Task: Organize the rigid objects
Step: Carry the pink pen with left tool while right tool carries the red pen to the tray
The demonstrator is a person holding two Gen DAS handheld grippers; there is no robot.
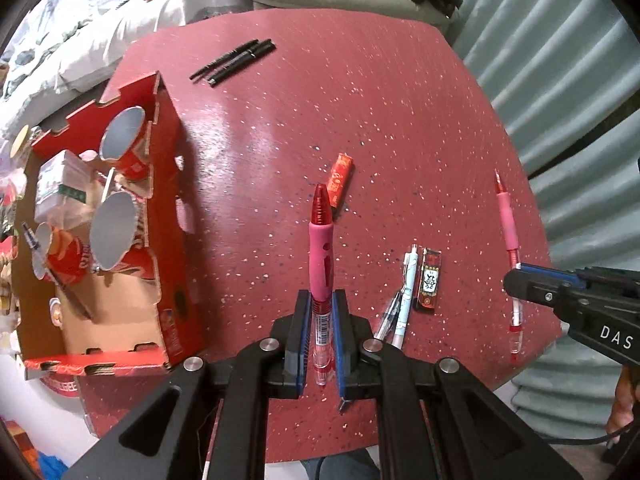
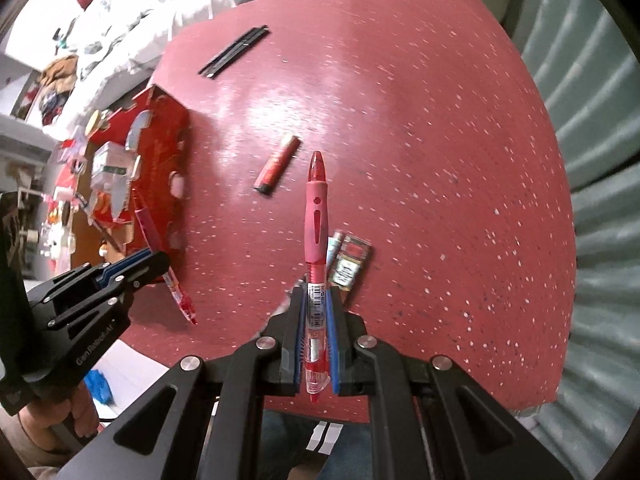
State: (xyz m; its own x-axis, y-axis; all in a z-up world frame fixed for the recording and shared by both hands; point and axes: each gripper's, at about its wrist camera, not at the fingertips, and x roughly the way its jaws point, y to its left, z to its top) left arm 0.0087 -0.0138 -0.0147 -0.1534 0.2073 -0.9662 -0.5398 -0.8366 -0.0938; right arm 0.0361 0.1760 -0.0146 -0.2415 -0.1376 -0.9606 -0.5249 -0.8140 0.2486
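Red pens: each claw [image 1: 320, 320] [image 2: 316, 312] pinches one above lighters [image 1: 428, 282], box [image 1: 168, 184] left.

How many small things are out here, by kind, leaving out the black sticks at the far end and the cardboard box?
red pens, held: 2
pale pens, lying flat: 2
small packets: 2
Total: 6

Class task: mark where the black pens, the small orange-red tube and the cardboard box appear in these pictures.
black pens [image 1: 234, 62], left wrist view, middle of the bundle.
orange-red tube [image 1: 340, 179], left wrist view, middle of its body.
cardboard box [image 1: 176, 200], left wrist view, red outer side wall.
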